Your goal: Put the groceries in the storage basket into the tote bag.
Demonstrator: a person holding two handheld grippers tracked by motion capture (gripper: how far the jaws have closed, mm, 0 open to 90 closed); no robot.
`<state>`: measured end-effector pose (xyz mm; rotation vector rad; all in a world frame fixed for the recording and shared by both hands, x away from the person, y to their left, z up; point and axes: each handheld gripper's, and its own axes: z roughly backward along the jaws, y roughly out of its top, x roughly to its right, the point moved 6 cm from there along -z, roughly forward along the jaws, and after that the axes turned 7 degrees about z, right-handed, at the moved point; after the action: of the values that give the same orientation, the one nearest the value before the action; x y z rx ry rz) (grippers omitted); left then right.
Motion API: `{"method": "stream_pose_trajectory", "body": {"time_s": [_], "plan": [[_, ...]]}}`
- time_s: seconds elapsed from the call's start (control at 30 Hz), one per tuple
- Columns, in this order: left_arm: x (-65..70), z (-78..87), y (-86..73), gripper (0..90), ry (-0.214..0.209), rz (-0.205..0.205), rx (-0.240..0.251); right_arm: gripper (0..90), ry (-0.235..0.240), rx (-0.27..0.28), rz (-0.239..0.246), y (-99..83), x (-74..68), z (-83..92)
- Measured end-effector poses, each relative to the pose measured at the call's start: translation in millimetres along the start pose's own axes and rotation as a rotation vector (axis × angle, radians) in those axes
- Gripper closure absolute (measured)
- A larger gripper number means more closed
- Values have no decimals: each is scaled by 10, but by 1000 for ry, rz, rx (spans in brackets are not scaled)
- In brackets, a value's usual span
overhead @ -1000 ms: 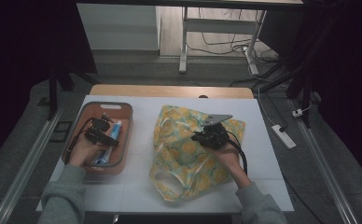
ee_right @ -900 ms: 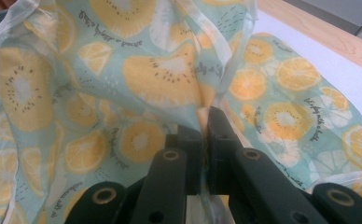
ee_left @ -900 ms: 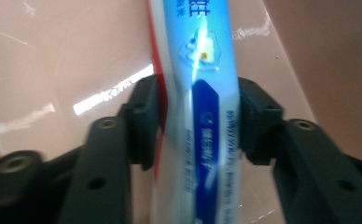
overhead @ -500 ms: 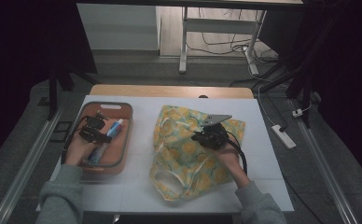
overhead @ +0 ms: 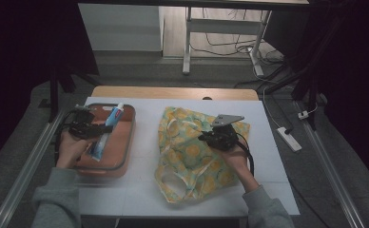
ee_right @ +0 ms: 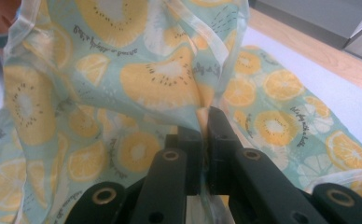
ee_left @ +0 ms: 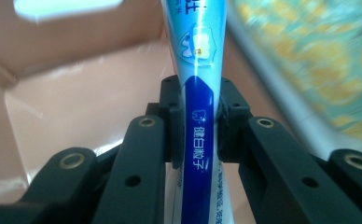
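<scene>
The left gripper (overhead: 93,130) sits over the orange tray (overhead: 125,142) at the left side of the white table (overhead: 144,190). Its jaws have just been closing and now clamp a blue and white toothpaste tube (ee_left: 198,116) across its width; the left gripper view shows the pads pressed against both sides of the tube. The tube angles from the gripper toward the far end of the tray, with its cap end pointing away from the person.

The right gripper (overhead: 211,138) sits over the yellow and green fruit-print bag (overhead: 187,156), which lies on the table right of the tray, apart from it. In the right gripper view the jaws stand narrow, pinching a fold of the bag's fabric (ee_right: 170,88) and lifting it above the rest of the bag. The bag's handle loop lies at its near end.
</scene>
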<state>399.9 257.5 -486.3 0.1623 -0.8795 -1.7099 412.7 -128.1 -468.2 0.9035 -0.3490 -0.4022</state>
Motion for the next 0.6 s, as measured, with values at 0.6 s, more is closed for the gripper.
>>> {"method": "stream_pose_trajectory", "body": {"time_s": [0.6], "plan": [[1102, 549, 63, 754, -302, -272, 103, 865, 22, 2, -28, -16, 36, -50]]}}
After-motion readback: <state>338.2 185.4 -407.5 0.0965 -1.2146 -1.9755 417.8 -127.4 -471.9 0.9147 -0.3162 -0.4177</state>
